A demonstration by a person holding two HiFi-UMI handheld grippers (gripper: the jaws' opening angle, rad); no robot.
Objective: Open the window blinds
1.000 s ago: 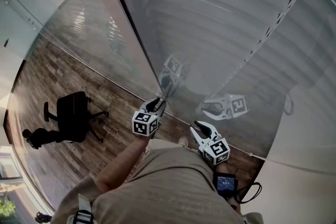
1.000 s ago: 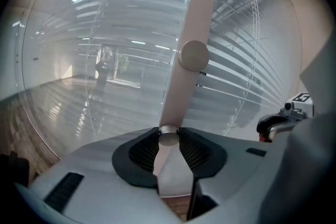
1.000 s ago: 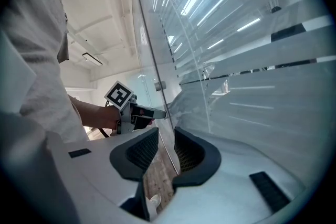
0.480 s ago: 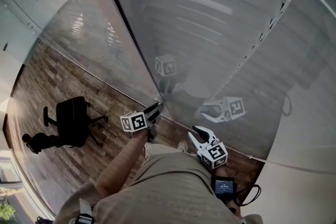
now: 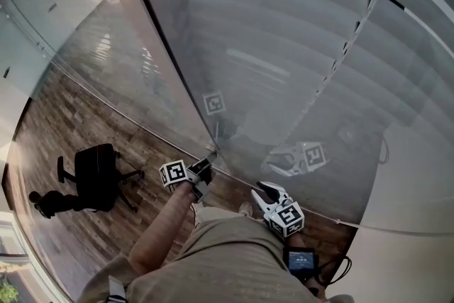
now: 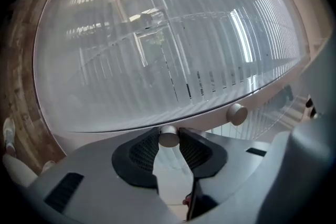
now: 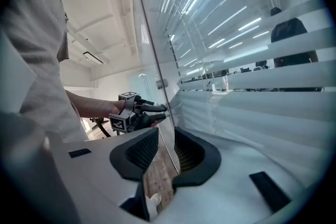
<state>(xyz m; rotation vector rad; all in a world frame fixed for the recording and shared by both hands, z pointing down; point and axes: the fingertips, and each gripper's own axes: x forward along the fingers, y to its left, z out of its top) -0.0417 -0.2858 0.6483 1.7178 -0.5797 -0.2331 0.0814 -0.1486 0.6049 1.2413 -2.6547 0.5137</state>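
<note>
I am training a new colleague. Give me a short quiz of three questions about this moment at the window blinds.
1. True or false: the right gripper holds a blind slat between its jaws.
2. What is the left gripper shut on? A) a cord B) a round knob C) a slat
3. How many round knobs show in the left gripper view?
Key: 1 false; its jaws stand apart and press on nothing. 2 B. 3 two; the second knob is to the right of the gripped one.
</note>
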